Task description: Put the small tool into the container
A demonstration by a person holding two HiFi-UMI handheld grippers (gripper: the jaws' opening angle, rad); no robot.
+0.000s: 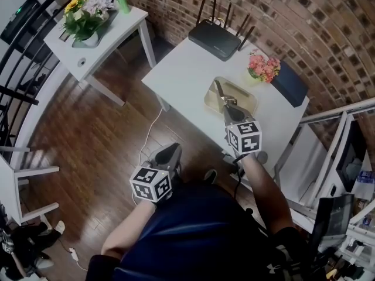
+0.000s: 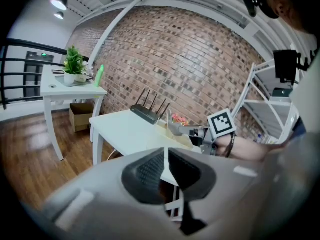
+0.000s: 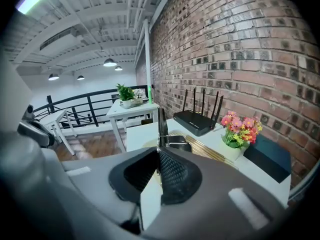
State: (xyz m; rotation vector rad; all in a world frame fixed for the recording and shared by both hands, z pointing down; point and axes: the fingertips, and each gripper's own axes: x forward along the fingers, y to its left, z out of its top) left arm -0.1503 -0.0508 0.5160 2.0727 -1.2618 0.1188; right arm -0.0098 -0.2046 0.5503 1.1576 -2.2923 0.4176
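The right gripper (image 1: 228,109) reaches over the white table (image 1: 181,75), its jaws clamped together on the small metal tool (image 1: 220,91). The tool's thin shaft sticks out past the pads and hangs just above the tan container (image 1: 245,96), which lies near the table's middle. In the right gripper view, the tool (image 3: 162,121) rises from between the closed pads with the container (image 3: 216,152) below it. Toward the table's brick-wall side are a black router (image 1: 214,40) and a pot of pink flowers (image 1: 263,68). The left gripper (image 1: 170,151) hangs off the table's near edge, above the wooden floor, its jaws pressed together on nothing.
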